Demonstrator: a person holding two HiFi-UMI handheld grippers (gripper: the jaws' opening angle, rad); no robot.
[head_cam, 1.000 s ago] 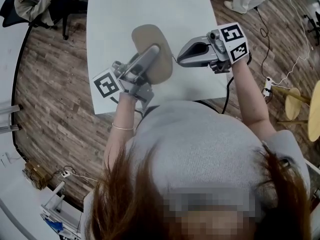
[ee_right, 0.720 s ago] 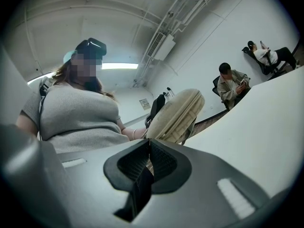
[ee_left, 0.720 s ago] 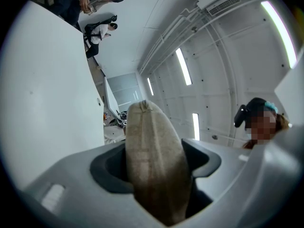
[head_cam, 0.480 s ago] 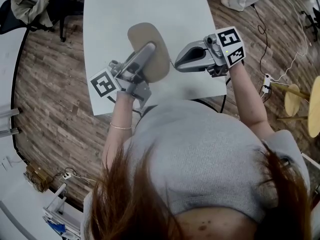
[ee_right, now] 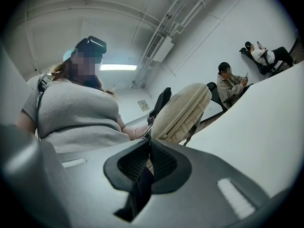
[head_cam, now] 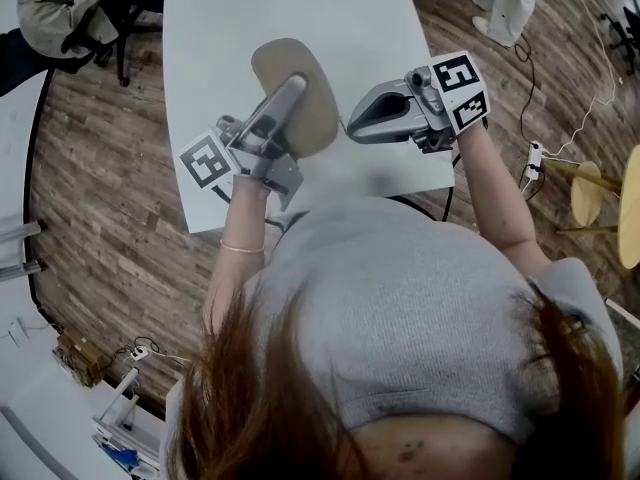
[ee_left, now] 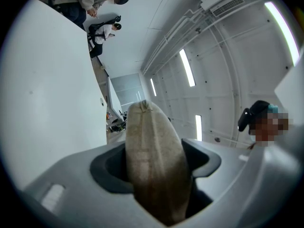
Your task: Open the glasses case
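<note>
1. A big white surface (head_cam: 230,28) is below.
2. The soft tan oval glasses case (head_cam: 288,63) is over the surface's near edge.
3. The left gripper (head_cam: 292,94) is clamped on it.
4. The right gripper (head_cam: 352,130) has its jaws together, just beside the case.

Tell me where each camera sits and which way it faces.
Head view: on the person's head, looking steeply down at the white table; both forearms, left gripper and right gripper show.
Left gripper view: rides that gripper, angled up toward the ceiling; its jaws clamp the tan fabric glasses case.
Right gripper view: rides that gripper, facing back at the wearer's grey-sweatered torso; jaws shut.
All three share the case.
</note>
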